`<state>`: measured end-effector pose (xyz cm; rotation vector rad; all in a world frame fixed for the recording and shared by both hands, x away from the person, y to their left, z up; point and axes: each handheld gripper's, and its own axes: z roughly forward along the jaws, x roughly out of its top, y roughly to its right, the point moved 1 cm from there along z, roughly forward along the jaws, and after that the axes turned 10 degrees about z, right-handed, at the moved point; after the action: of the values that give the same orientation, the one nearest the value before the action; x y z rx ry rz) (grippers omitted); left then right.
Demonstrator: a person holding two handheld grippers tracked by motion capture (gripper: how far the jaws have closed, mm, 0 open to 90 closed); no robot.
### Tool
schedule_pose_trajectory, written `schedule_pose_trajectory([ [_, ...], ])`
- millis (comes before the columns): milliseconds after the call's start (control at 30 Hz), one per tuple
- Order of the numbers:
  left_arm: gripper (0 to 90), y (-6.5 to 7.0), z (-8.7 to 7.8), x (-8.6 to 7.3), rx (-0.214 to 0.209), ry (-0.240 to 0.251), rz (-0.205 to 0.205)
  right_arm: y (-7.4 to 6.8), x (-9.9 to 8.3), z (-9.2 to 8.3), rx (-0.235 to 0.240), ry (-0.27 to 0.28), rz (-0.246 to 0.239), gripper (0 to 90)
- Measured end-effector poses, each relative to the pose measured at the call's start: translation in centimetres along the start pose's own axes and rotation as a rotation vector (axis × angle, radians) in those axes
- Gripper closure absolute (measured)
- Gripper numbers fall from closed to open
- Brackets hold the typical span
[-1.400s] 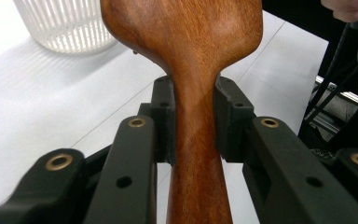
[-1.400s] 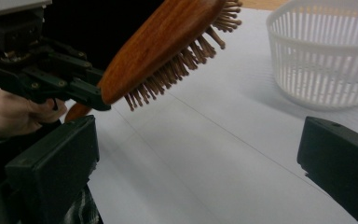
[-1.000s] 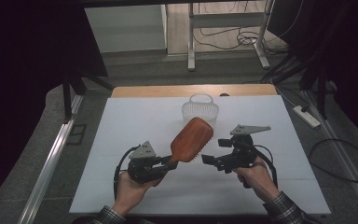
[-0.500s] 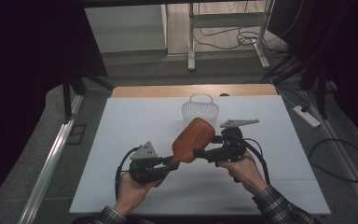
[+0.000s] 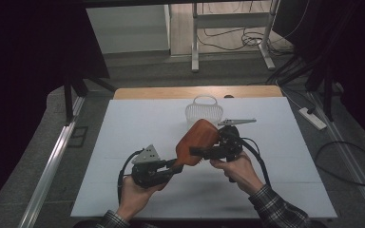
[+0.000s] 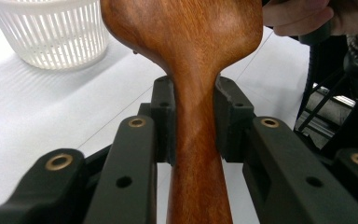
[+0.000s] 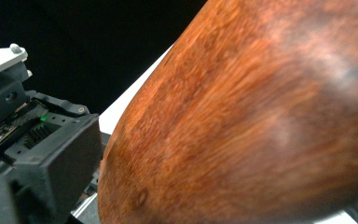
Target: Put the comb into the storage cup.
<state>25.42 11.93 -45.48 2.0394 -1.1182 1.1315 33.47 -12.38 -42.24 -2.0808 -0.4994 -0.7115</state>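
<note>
White foam-board table top (image 5: 123, 142), flat, set over a pale wooden table edge (image 5: 171, 91) at the far side.

Brown wooden paddle-shaped spoon (image 5: 197, 141), broad rounded head and narrow neck, held clear above the table's middle. Head tilts up and away from the person, toward the basket. In the left gripper view the neck (image 6: 196, 154) runs straight up between the two black pads, grain visible, head widening above them.

White plastic slatted basket with a loop handle (image 5: 204, 110), standing upright on the far part of the table, just beyond the spoon head, apart from it. Same basket at top left of the left gripper view (image 6: 51, 32).

Left gripper (image 5: 173, 165), in the person's left hand (image 5: 133, 192): jaws clenched on the spoon's neck, pads pressing both sides.

Right gripper (image 5: 195, 152), in the person's right hand (image 5: 235, 168), close against the spoon head from the right side. Jaws have just been closing a little; the spoon head (image 7: 261, 121) lies close before the right gripper view, blurred. Cannot tell whether the pads touch the wood.
</note>
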Motion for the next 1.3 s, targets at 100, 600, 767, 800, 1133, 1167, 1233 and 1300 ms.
schedule_pose_trajectory([
  [100, 71.5, 0.1, 0.1, 0.0, -0.001, -0.002, 0.003, 0.0, 0.0, 0.0, 0.020, 0.007, 0.013, 12.4],
  [600, 71.5, 0.0, 1.0, -0.4, 0.005, -0.056, 0.005, 2.3, -0.1, -0.3, 0.218, -0.005, 0.279, 47.9],
  [767, 71.2, -0.1, 1.3, -0.5, -0.004, -0.063, -0.003, 2.1, -0.2, -0.3, 0.219, -0.007, 0.292, 52.9],
  [800, 71.0, -0.1, 1.3, -0.5, -0.003, -0.060, -0.006, 2.1, -0.3, -0.3, 0.219, -0.008, 0.301, 53.3],
  [1133, 57.6, -0.4, 1.1, -0.5, -0.001, -0.059, -0.027, 1.3, -0.3, -0.5, 0.155, 0.018, 0.235, 54.2],
  [1167, 55.1, -0.3, 1.1, -0.5, 0.009, -0.066, -0.020, 1.3, -0.3, -0.6, 0.149, 0.022, 0.227, 54.2],
  [1233, 49.0, -0.3, 1.1, -0.6, 0.010, -0.079, -0.011, 1.1, -0.2, -0.7, 0.139, 0.025, 0.209, 54.2],
  [1300, 44.1, -0.3, 1.2, -0.6, 0.012, -0.083, -0.007, 1.0, -0.2, -0.8, 0.132, 0.028, 0.201, 54.1],
])
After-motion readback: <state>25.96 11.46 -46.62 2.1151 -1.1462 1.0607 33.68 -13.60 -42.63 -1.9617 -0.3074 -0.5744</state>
